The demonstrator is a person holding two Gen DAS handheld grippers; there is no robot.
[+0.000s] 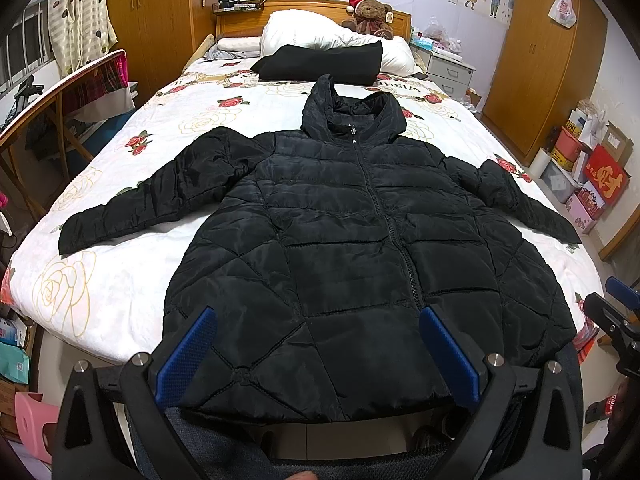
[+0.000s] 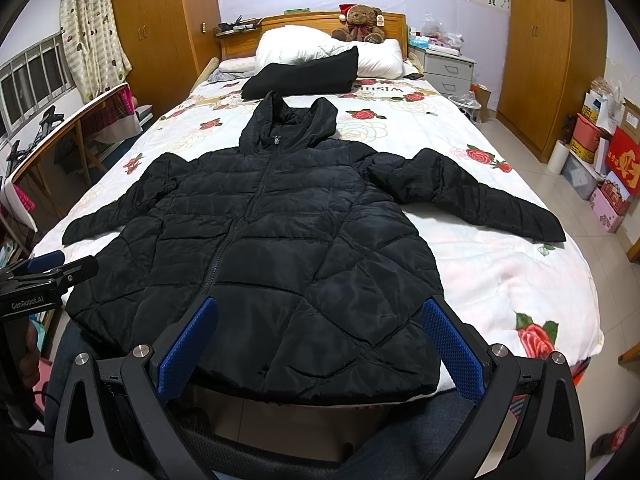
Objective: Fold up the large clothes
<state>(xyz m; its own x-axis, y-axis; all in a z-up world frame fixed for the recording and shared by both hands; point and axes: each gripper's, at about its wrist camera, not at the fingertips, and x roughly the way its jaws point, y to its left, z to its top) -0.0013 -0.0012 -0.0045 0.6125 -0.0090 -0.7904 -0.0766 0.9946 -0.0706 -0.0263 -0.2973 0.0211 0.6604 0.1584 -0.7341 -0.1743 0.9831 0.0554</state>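
A big black puffy jacket (image 1: pixel 352 248) lies flat on the bed (image 1: pixel 120 280), front side up and zipped shut, with its hood (image 1: pixel 352 108) pointing far away from the jaws and its bottom edge hanging a little over the bed's near end. The left gripper (image 1: pixel 316 320) has its jaws wide open with nothing between them but air; the jacket's bottom left part sits just past and between its blue pads (image 1: pixel 188 352). The right gripper (image 2: pixel 320 316) also has its jaws wide open and holds nothing; the jacket's bottom right part shows between its blue pads (image 2: pixel 452 348). One sleeve (image 1: pixel 144 196) stretches out to the left of the left jaws, and the other sleeve (image 2: pixel 472 196) stretches out to the right of the right jaws. Far ahead of both jaws, past the hood, lies a folded black cloth (image 1: pixel 320 62), then white pillows (image 1: pixel 320 34), and a brown teddy bear (image 1: pixel 372 16) with a red hat sits at the headboard.
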